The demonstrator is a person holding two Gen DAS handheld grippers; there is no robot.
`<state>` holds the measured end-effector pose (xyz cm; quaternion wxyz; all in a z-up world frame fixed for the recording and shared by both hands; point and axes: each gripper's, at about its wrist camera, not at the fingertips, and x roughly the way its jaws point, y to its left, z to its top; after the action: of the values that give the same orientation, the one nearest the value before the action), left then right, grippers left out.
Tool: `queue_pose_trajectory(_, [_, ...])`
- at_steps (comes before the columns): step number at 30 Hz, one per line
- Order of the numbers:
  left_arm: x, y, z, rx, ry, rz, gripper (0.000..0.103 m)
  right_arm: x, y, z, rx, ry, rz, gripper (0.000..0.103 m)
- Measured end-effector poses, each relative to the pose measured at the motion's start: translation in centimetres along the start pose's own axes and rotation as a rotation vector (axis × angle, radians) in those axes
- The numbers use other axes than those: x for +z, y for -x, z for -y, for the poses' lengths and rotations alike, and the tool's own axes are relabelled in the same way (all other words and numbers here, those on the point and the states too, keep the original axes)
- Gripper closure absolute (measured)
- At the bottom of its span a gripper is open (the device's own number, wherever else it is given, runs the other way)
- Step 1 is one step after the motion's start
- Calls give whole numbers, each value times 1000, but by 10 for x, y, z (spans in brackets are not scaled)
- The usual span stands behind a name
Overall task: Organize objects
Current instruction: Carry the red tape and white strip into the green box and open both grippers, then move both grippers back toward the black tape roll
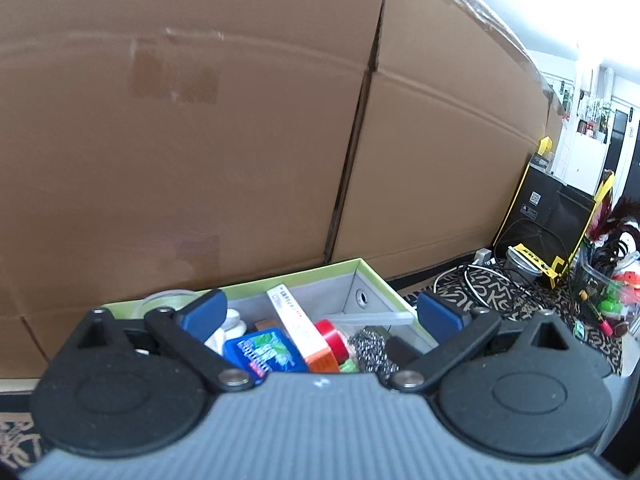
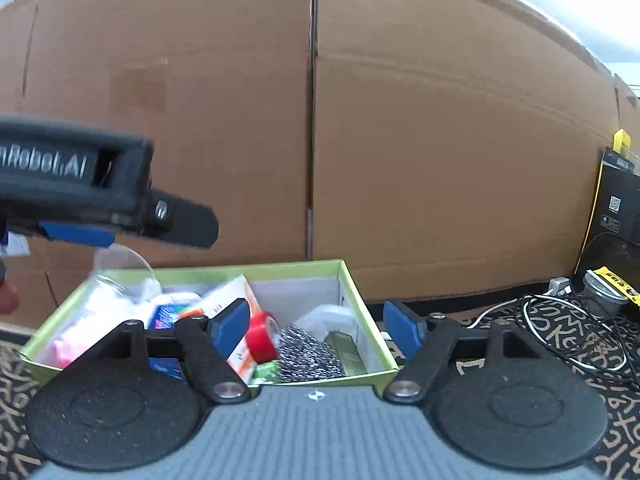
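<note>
A green-rimmed open box [image 1: 280, 278] [image 2: 248, 270] sits on a patterned mat against cardboard. It holds a blue pack [image 1: 264, 354] [image 2: 168, 316], an orange-and-white carton [image 1: 296, 320] [image 2: 228, 292], a red tape roll [image 1: 332, 338] [image 2: 262, 336], a steel scourer [image 1: 370, 350] [image 2: 308, 352], an olive box [image 2: 346, 350] and white and pink soft items. My left gripper [image 1: 320, 314] stands open above the box, nothing between its pads. The right wrist view shows it side-on [image 2: 80, 200] over the box's left end, a blurred clear round piece [image 2: 120, 268] just beneath. My right gripper [image 2: 316, 328] is open over the box's near right part, holding nothing.
Tall cardboard boxes [image 1: 200, 140] [image 2: 440, 160] wall off the back. To the right lie white and black cables [image 1: 472, 280] [image 2: 560, 320], a metal can [image 1: 520, 268] [image 2: 600, 292], a black-and-yellow case [image 1: 548, 212] and a clear bin of small toys [image 1: 608, 292].
</note>
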<state>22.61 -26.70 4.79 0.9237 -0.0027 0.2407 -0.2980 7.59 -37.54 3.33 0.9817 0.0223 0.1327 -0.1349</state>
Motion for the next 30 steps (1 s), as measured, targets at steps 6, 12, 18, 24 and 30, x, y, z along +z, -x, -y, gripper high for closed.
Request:
queue_pose_trajectory(6, [-6, 44, -1, 27, -46, 14, 0, 3, 33, -16, 19, 13, 24, 22])
queue_pose_trajectory(12, [-18, 96, -19, 22, -40, 43, 0, 0, 56, -43, 79, 32, 37, 22])
queue_pose_trajectory(18, [-49, 144, -61, 77, 10, 54, 0, -15, 74, -82, 170, 59, 21, 21])
queue_pose_trajectory(24, [-90, 166, -115, 179, 87, 8, 0, -41, 75, -126, 255, 93, -41, 21])
queue_pose_trajectory(30, [-116, 170, -180, 244, 225, -55, 0, -52, 58, -175, 350, 102, -130, 23])
